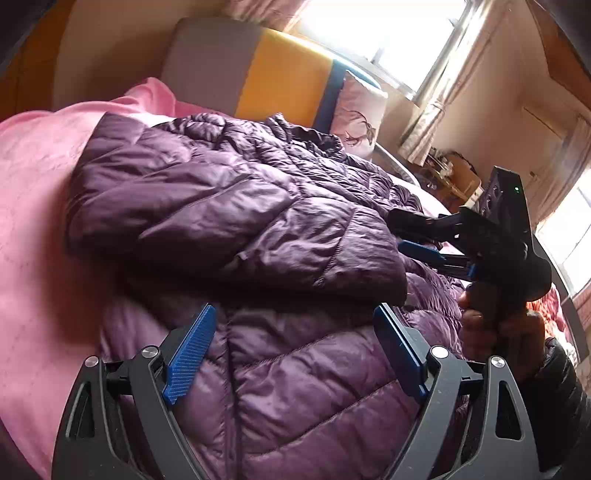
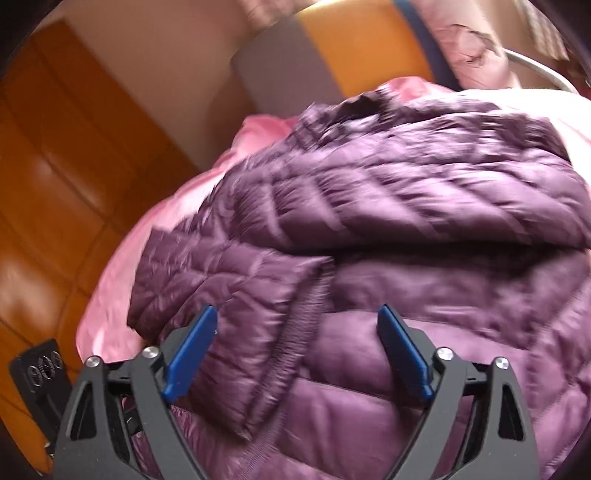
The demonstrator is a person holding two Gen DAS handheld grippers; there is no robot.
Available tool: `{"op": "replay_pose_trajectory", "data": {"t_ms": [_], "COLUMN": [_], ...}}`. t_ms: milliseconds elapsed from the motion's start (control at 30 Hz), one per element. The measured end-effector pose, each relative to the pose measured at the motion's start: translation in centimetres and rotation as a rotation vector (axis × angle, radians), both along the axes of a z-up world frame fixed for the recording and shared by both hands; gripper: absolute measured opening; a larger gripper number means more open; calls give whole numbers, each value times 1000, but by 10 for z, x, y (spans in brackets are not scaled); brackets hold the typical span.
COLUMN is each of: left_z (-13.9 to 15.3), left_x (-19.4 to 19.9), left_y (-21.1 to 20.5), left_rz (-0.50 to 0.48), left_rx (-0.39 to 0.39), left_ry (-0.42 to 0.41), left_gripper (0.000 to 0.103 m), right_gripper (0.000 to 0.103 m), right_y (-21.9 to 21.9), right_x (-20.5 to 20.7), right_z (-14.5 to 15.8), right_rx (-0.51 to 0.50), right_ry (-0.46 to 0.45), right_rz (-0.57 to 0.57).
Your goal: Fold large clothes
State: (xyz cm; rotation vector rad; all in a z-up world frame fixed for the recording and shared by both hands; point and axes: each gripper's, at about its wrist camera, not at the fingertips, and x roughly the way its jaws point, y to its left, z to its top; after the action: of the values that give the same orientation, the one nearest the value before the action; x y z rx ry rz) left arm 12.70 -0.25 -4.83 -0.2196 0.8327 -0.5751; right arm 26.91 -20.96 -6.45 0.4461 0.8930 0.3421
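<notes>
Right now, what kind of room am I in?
Most likely a bedroom: a purple puffer jacket lies on a bed with a pink cover, a padded headboard behind it, and a curtained window.

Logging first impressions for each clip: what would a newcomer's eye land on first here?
The purple puffer jacket fills the middle of both views, its sleeves folded across the body, lying on a pink bedspread. Both claws hang open over it with nothing between the blue pads: the left claw over the lower front, the right claw above a sleeve cuff. Behind stands a grey and yellow headboard by a bright window.
</notes>
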Motion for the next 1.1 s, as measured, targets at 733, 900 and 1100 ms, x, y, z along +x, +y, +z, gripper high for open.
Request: {"op": "replay_pose_trajectory", "data": {"t_ms": [733,900,1100], "left_z": [24,18,-3], "left_x": [75,100,117], "left_y": [-12,-11,-3], "left_rz": [100,154,197], "left_rx": [8,75,100], "left_ry": [-19,2,64], "left_gripper": [86,86,86], "right_gripper": [12,12,12], "right_y": [-28,-81,-133], "right_x": [38,43,52], "right_z": [172,171,108], "right_rx": [-187,-171,-175], "right_ry": [-351,-335,-161], "right_rz": [-136,-273,-384]}}
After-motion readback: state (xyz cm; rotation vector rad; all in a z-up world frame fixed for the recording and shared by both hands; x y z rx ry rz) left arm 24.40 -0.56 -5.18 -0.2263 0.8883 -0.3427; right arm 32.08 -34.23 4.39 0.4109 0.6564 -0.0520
